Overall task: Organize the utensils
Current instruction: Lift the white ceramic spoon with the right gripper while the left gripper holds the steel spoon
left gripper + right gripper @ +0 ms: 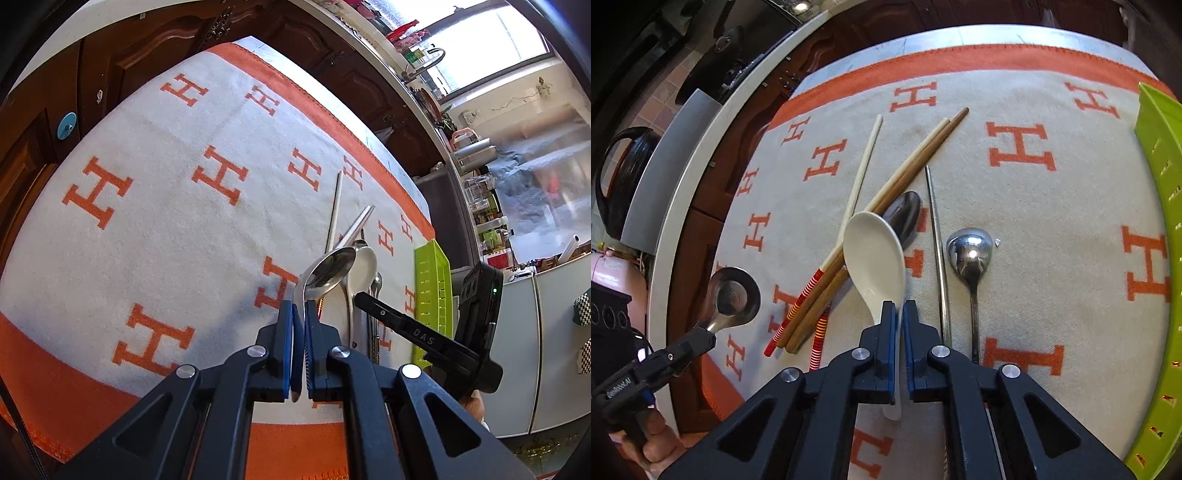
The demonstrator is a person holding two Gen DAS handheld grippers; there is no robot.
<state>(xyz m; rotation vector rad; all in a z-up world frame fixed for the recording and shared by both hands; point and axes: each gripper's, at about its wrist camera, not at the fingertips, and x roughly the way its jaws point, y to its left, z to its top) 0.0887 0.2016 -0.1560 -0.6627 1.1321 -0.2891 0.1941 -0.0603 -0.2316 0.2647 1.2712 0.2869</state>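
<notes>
My left gripper (299,314) is shut on the handle of a metal spoon (328,273), held above the cloth. In the right wrist view the left gripper (701,338) and that metal spoon (733,295) hang off the table's left edge. My right gripper (899,310) is shut on the handle of a white ceramic spoon (873,254), whose bowl is over the utensil pile. On the cloth lie wooden chopsticks (912,166), a cream chopstick (862,173) with a red striped end, a metal chopstick (936,229), a dark spoon (905,214) and a second metal spoon (969,251).
A lime green slotted tray (1156,221) stands along the right side of the white and orange cloth (1052,258); it also shows as the green tray (432,302) in the left wrist view. Dark wooden cabinets (147,48) stand beyond the table. A hand (653,443) grips the left tool.
</notes>
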